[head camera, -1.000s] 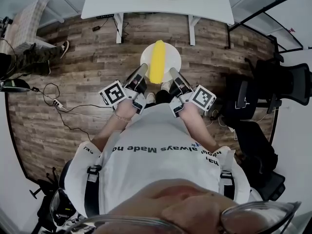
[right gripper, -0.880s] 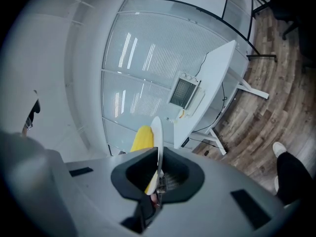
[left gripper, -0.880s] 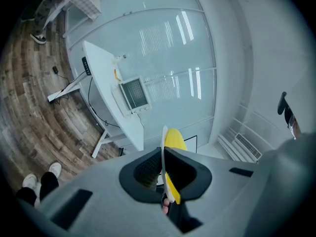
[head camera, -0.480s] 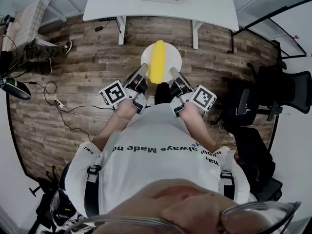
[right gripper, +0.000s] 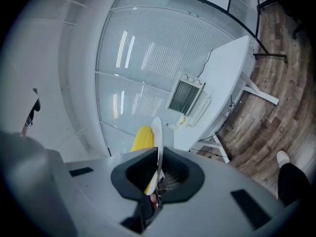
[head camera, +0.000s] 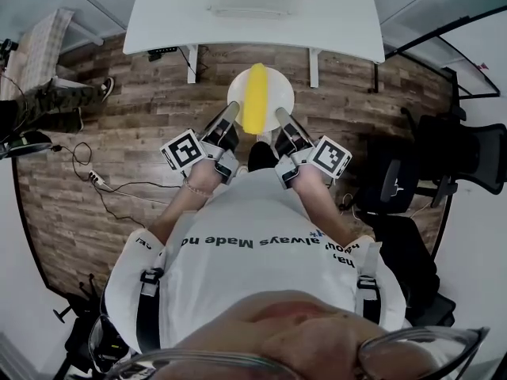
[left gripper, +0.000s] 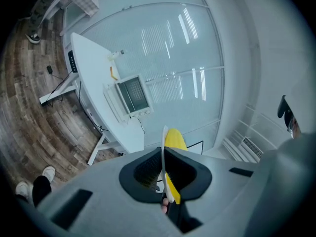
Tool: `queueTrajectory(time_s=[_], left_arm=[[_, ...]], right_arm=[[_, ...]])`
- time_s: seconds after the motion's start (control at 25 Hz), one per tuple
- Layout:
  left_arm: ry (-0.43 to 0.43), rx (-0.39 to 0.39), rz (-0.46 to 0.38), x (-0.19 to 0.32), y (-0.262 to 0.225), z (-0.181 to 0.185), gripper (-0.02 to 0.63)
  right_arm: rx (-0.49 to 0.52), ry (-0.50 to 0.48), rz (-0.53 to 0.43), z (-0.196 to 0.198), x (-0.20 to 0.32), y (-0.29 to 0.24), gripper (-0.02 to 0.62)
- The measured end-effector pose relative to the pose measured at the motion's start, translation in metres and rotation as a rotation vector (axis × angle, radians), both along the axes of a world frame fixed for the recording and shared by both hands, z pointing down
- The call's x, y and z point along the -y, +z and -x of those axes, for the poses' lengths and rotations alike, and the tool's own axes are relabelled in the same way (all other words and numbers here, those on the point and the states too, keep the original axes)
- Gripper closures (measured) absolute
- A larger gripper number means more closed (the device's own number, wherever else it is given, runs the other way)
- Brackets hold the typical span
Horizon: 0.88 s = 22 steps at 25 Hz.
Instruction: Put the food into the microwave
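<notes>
Wood-plank floor (head camera: 142, 117) slides down a little in the head view against a second ago. The long white surface (head camera: 333, 14) now shows more of its top, so the person carrying the load is stepping toward it, with one dark shoe (head camera: 260, 153) forward between the arms.

The grey-fronted white microwave (left gripper: 132, 94) sits on that surface. It only just enters the top edge of the head view and shows clearly in both gripper views, well ahead of the load, with its door apparently closed.

The round white plate (head camera: 277, 93) is held in the air over the floor, near the surface but not over it, level, and unchanged relative to both claws. The long yellow food item (head camera: 255, 97) lies along the plate's middle and has not shifted.

The left claw (head camera: 230, 111) is clamped on the plate's left rim and the right claw (head camera: 281, 115) on its right rim, each with the rim edge-on between its jaws.

Judgement: this is the carry phase, not placement. The door likely needs opening first, and both claws are occupied.
</notes>
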State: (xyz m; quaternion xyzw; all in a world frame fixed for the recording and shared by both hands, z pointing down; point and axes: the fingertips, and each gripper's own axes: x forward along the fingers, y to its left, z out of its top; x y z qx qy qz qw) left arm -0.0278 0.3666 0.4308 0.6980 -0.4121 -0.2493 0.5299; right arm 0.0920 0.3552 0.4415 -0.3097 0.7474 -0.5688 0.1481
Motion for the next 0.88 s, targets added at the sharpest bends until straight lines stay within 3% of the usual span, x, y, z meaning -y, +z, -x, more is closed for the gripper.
queueTrajectory(time_s=[0.24, 0.44, 0.64, 0.88], left_arm=[[-0.007, -0.051, 0.006, 0.060, -0.007, -0.021, 0.588], [-0.003, 0.009, 0.005, 0.107, -0.005, -0.028, 0.588], [-0.016, -0.047, 0.005, 0.154, -0.009, -0.041, 0.588], [-0.022, 0.008, -0.003, 0.197, -0.001, -0.045, 0.588]], right_arm=[[0.010, 0.007, 0.016, -0.017, 0.058, -0.001, 0.569], [0.023, 0.010, 0.012, -0.028, 0.106, -0.002, 0.571], [0.024, 0.000, 0.008, -0.036, 0.153, -0.004, 0.571], [0.021, -0.013, 0.009, -0.045, 0.198, 0.000, 0.570]])
